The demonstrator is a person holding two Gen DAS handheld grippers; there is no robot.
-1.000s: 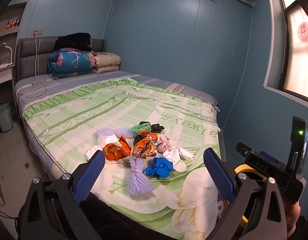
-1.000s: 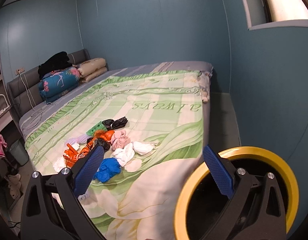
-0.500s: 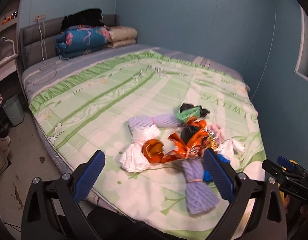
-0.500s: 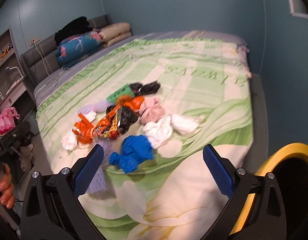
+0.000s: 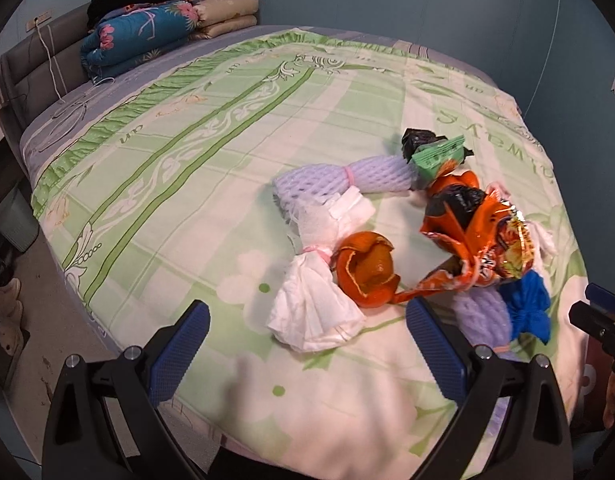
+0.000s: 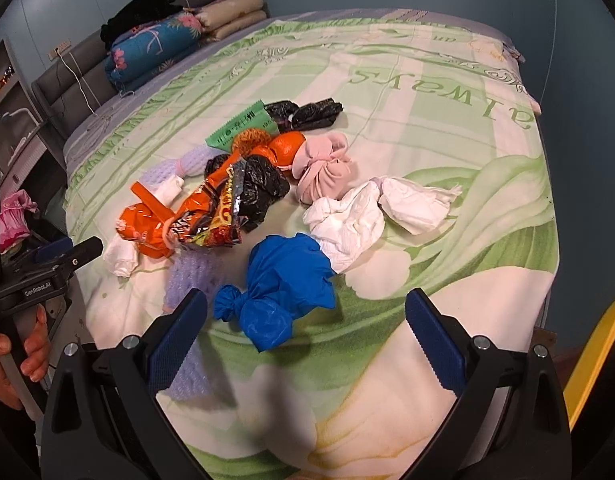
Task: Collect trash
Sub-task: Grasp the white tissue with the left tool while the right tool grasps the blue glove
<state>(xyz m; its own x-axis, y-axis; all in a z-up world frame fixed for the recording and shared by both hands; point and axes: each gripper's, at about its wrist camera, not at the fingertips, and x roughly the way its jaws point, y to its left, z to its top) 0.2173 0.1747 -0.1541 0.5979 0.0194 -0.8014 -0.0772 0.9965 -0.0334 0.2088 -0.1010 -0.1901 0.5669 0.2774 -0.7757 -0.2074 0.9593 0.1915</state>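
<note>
Left gripper (image 5: 307, 344) spread wide — white tissue bundle (image 5: 313, 312) lower centre, right gripper (image 6: 307, 328) likewise apart — blue knotted bag (image 6: 283, 288) between its tips, both empty.

The left gripper (image 5: 307, 344) and right gripper (image 6: 305, 330) are both held level, jaws spread wide and empty.

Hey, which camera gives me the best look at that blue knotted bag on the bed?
The right wrist view. The blue knotted bag lies whole and unobstructed between the open right gripper fingers, knot visible. In the left wrist view it sits at the right edge, partly hidden behind the purple foam net.
</note>
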